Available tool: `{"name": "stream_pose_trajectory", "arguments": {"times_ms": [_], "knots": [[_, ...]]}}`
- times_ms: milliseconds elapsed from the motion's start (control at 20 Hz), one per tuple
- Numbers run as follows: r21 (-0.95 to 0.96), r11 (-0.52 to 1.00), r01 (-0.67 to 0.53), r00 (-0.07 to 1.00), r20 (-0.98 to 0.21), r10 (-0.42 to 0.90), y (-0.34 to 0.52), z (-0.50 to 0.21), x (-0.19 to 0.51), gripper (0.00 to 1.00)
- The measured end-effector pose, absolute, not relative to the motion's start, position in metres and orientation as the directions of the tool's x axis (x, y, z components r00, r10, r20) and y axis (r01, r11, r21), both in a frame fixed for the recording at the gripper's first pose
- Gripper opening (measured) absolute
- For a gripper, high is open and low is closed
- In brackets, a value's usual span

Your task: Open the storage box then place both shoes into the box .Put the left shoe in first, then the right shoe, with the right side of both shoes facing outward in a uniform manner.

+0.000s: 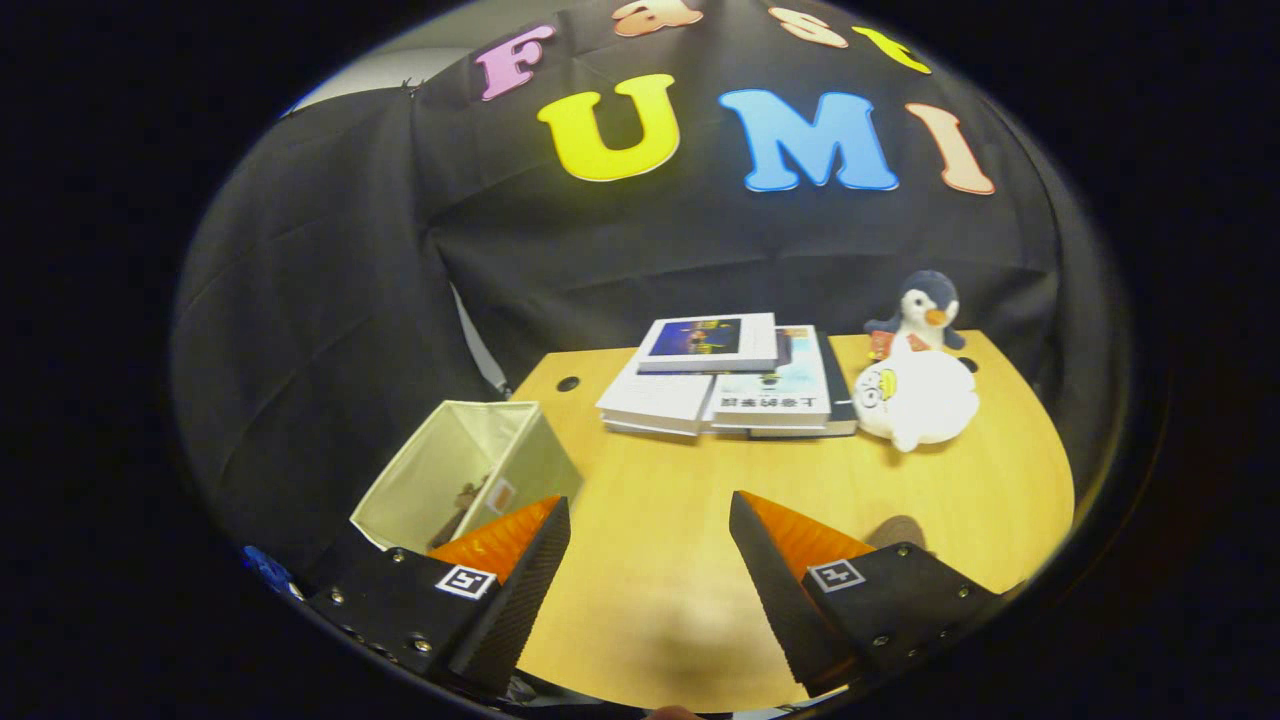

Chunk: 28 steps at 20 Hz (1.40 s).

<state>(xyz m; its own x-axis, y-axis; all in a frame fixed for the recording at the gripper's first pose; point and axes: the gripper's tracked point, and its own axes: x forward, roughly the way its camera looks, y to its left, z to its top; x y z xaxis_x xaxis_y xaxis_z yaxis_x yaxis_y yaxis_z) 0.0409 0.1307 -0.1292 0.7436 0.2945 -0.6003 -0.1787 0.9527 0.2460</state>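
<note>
Our gripper point(650, 560) hovers above the bench point(680, 500), jaws apart and empty. The storage box point(465, 480) stands open just ahead of the left finger, something dark inside. We judge the next move is fetching a shoe.

The black two-fingered tongs point(650, 545) have orange ribbed backs, dark textured inner pads point(535, 590), small silver screws, and a square black-and-white marker on each finger.

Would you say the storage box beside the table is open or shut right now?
Open. The storage box shows its pale inner walls with no lid across its top. The gripper is open, nothing between its fingers.
</note>
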Motion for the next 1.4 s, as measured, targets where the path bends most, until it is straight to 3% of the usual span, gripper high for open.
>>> {"name": "stream_pose_trajectory", "arguments": {"times_ms": [650,1400], "knots": [[0.137,0.99,0.019,0.748,-0.66,0.077,-0.041,-0.21,0.003,0.98],[0.111,0.994,0.004,0.593,-0.801,0.087,-0.074,-0.321,-0.035,0.98]]}}
